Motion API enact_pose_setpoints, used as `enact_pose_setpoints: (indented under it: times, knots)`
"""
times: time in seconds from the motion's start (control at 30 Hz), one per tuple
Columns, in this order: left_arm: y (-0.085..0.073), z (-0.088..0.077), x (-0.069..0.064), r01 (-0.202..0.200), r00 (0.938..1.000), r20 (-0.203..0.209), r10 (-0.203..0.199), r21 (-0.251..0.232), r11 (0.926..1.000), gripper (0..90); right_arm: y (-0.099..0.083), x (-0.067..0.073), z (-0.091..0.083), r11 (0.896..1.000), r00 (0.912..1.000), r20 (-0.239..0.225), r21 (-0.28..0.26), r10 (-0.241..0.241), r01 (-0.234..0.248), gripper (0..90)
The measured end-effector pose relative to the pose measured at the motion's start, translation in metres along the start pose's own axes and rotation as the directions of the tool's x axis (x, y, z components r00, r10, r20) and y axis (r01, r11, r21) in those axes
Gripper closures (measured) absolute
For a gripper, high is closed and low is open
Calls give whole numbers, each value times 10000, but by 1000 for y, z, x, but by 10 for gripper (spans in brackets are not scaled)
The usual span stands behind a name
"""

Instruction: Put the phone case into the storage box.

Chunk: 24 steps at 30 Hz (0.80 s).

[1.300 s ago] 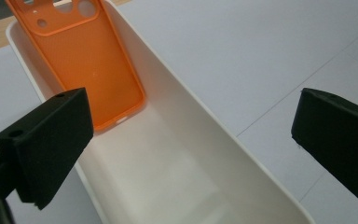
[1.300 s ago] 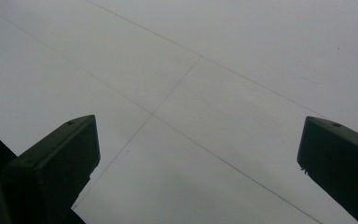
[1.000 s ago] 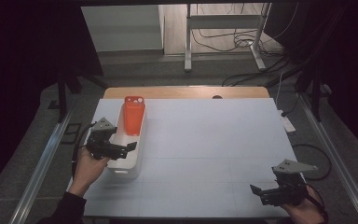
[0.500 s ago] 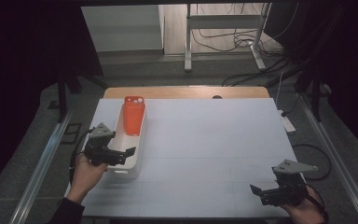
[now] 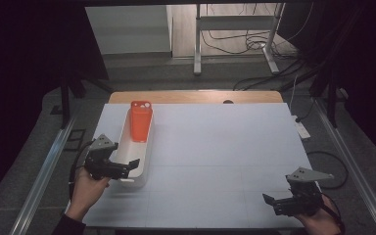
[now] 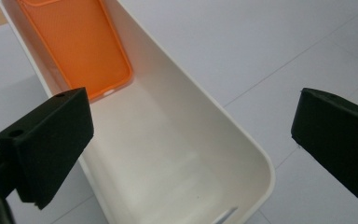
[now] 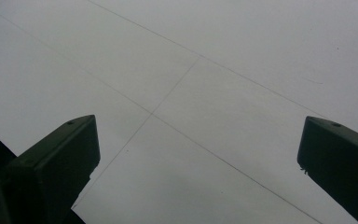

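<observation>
The left gripper (image 5: pixel 127 169) has drawn back toward the table's near left edge, jaws wide apart over the near end of the long white plastic tray (image 6: pixel 242 140). The orange silicone phone case (image 5: pixel 140 121) leans at the tray's far end. The right gripper (image 5: pixel 274 203) stays low at the near right, jaws apart above the white table (image 5: pixel 225 147).
</observation>
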<state>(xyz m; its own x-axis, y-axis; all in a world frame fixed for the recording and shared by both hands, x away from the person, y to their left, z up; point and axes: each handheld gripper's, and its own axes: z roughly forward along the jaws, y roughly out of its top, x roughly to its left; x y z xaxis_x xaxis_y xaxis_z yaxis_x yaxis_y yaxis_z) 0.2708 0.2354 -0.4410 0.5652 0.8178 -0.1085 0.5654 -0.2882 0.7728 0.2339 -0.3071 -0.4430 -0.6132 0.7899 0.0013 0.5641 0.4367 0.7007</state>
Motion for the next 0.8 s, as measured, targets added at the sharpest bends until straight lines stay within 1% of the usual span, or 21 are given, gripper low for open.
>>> enact_pose_setpoints:
  times: [0.13,0.27,0.57,0.8]
  knots:
    - [-4,-3,-2,147,9998,103,-148,78,9999,0,0,0,0,10000,10000,-10,1,10,-10,0]
    - [-7,-6,-5,141,9998,160,-142,49,9999,0,0,0,0,10000,10000,7,0,7,-7,0]
    - [-16,-13,-10,172,9998,56,-172,-1,9999,0,0,0,0,10000,10000,12,4,12,-12,0]
    - [-25,-21,-14,49,9997,-221,-48,7,10000,0,0,0,0,10000,10000,13,24,-4,4,0]
